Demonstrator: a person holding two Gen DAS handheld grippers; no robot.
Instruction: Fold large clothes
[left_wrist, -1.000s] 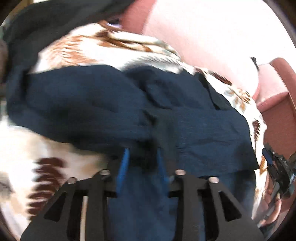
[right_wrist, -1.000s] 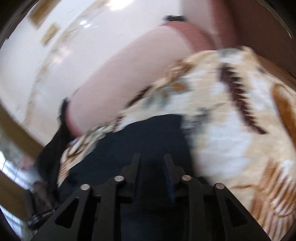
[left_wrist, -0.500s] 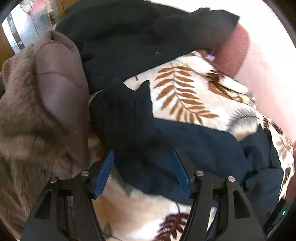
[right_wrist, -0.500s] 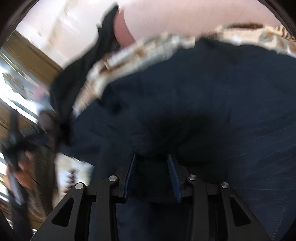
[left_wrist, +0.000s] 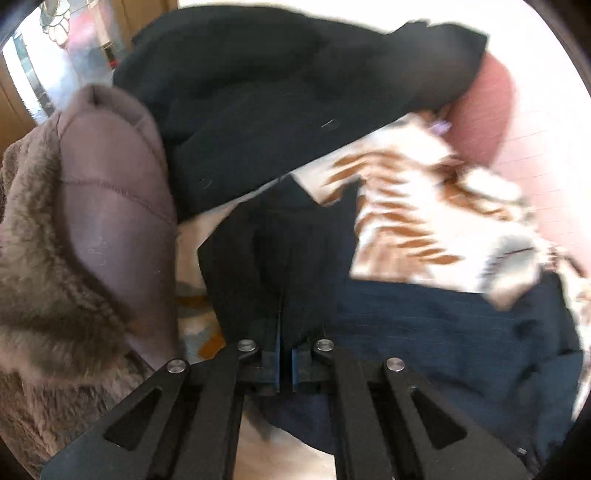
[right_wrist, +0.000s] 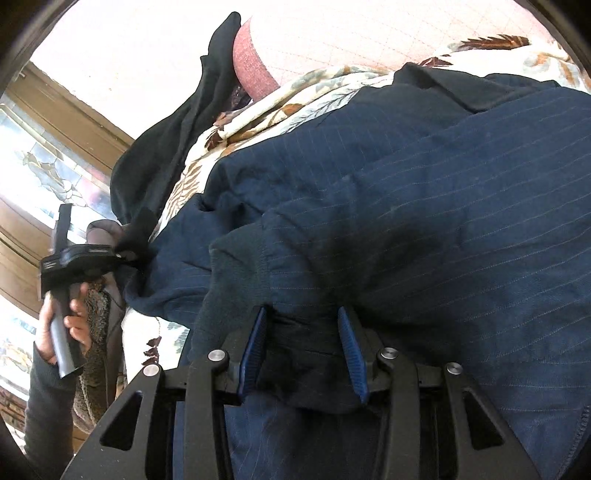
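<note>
The cream blanket printed with brown fern leaves (left_wrist: 417, 218) covers the pink upholstered sofa (left_wrist: 491, 110) and carries all the clothing. On it lies the large navy pinstriped garment (right_wrist: 424, 206), bunched and creased, which fills most of the right wrist view and runs across the lower right of the left wrist view (left_wrist: 443, 332). Behind it a black coat (left_wrist: 277, 99) is heaped against the sofa's rounded arm. To the left of the navy cloth sits a mauve quilted jacket with a grey-brown furry lining (left_wrist: 85, 236), touching the black coat.

The left gripper (left_wrist: 285, 328) has its blue-padded fingers drawn almost together, pinching a dark end of the navy garment that sticks up between them. The right wrist view shows the same gripper (right_wrist: 127, 254) at the garment's far left corner, gripped by the person's left hand (right_wrist: 68, 321) in a dark sleeve.

The right gripper (right_wrist: 301, 350) has its blue fingers (right_wrist: 251, 354) standing apart, with a thick fold of the navy cloth lying between them; whether they press on it cannot be told. Behind the sofa there is a wooden frame with patterned glass (right_wrist: 40, 173).
</note>
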